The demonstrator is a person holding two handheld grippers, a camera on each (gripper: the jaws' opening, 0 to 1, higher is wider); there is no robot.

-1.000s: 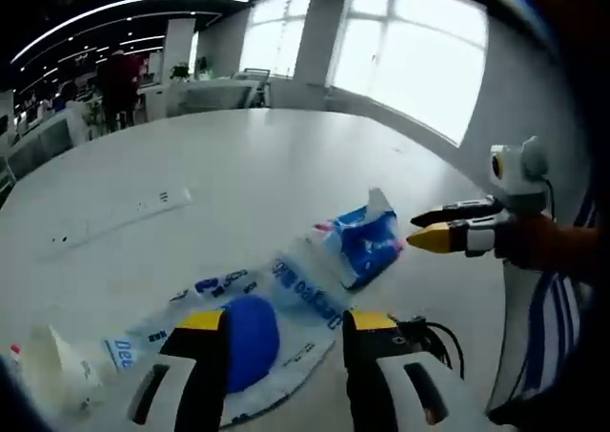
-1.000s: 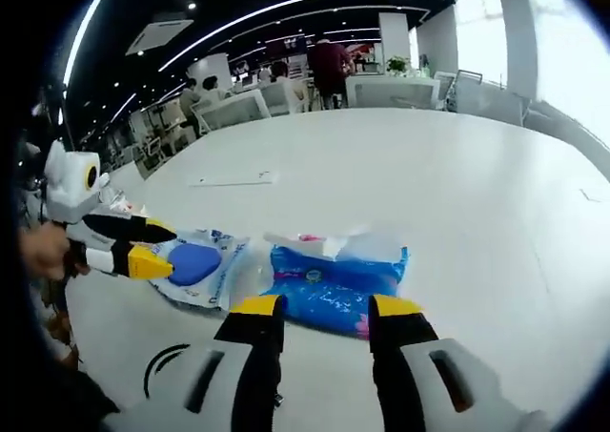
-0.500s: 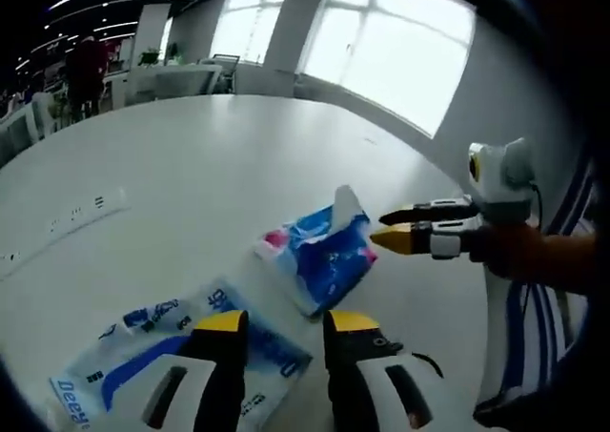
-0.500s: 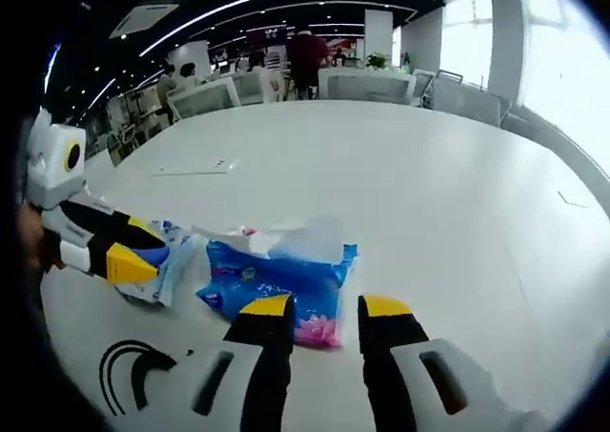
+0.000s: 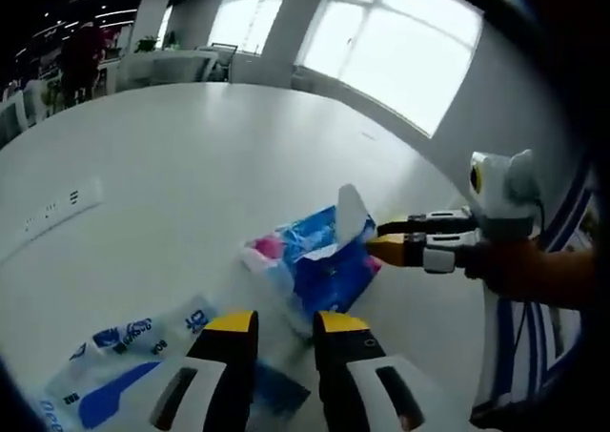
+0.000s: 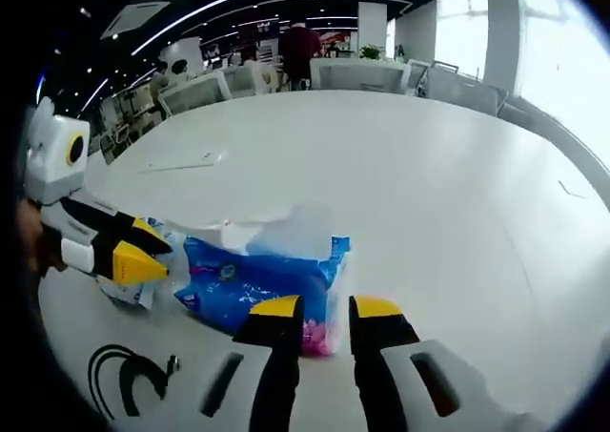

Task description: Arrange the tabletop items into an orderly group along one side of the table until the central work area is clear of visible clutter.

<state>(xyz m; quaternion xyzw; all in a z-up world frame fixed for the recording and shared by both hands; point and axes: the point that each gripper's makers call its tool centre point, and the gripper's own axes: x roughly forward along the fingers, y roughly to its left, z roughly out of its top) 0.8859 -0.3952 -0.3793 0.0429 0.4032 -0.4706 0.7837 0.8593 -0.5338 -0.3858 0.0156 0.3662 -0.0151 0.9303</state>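
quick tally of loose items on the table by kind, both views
Blue tissue pack: 1
White-and-blue plastic pouch: 1
White power strip: 1
Black cable: 1
Total: 4

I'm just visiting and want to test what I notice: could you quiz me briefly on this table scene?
1. True or false: a white tissue sticks out of the blue plastic tissue pack.
2. What lies on the white table near the left gripper in the right gripper view? A black cable; B red mug; C scissors.
3. Fill in: the long white power strip lies ___ from the pack.
Key: 1 true; 2 A; 3 apart.
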